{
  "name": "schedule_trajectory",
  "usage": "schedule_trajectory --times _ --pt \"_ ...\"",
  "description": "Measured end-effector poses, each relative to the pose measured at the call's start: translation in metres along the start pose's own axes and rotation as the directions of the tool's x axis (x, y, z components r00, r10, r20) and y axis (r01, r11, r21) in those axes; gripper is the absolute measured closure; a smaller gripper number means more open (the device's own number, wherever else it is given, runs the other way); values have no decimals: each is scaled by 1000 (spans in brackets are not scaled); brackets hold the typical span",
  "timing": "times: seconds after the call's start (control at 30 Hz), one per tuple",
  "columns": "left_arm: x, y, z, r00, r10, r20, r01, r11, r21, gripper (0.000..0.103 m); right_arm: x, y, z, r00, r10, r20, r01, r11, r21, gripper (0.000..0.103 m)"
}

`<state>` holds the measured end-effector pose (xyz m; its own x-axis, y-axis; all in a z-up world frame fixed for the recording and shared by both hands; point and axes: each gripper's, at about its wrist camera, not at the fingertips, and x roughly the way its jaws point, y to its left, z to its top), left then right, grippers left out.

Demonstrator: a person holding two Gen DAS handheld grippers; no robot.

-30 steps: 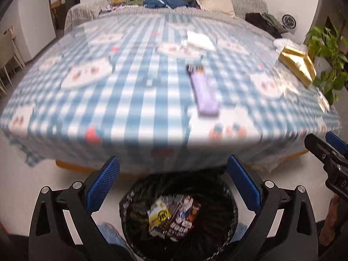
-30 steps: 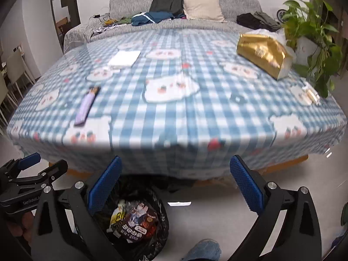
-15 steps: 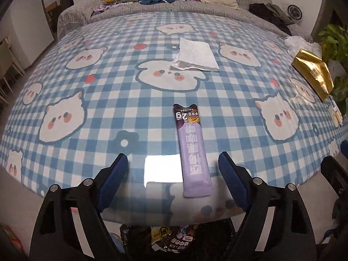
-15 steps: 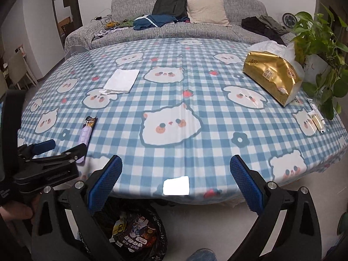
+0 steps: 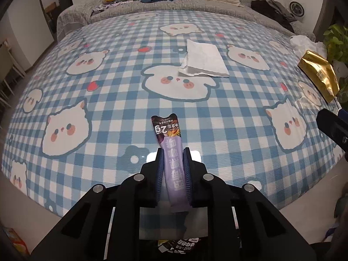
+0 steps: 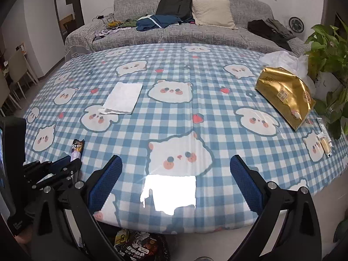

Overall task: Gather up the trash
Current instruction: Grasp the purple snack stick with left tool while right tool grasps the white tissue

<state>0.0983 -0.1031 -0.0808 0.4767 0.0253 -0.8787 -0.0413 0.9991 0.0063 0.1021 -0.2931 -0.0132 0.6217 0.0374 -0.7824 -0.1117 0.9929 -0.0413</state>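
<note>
My left claw (image 5: 173, 165) clamped on purple wrapper (image 5: 173, 152) at near table (image 5: 108, 108) edge. My right claw (image 6: 177, 174) spread wide, holding nothing, above table.

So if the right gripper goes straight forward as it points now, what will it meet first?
Probably only the checked tablecloth: the open right gripper points along an empty strip between the white napkin and the gold bag. Depth is uncertain.
</note>
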Motion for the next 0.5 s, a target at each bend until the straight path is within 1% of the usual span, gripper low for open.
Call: schedule_trajectory --times 0.1,0.17,0.27,0.4,0.5 --pt "-4 18 9 1000 12 20 -12 1000 -12 86 9 12 11 1000 24 -6 -24 1000 1 8" --pt "-5 34 17 1000 11 24 -10 1000 -28 86 15 23 19 999 32 -6 -32 999 -3 8" --pt "-6 60 31 999 27 37 -25 998 -51 86 26 39 32 999 52 -12 -53 999 -6 8" --pt "-6 96 53 998 32 51 -27 996 -90 86 44 57 52 997 79 -21 -79 997 14 8" --pt "-4 113 67 998 27 50 -22 995 -97 86 63 70 68 995 92 -32 -92 995 25 8"
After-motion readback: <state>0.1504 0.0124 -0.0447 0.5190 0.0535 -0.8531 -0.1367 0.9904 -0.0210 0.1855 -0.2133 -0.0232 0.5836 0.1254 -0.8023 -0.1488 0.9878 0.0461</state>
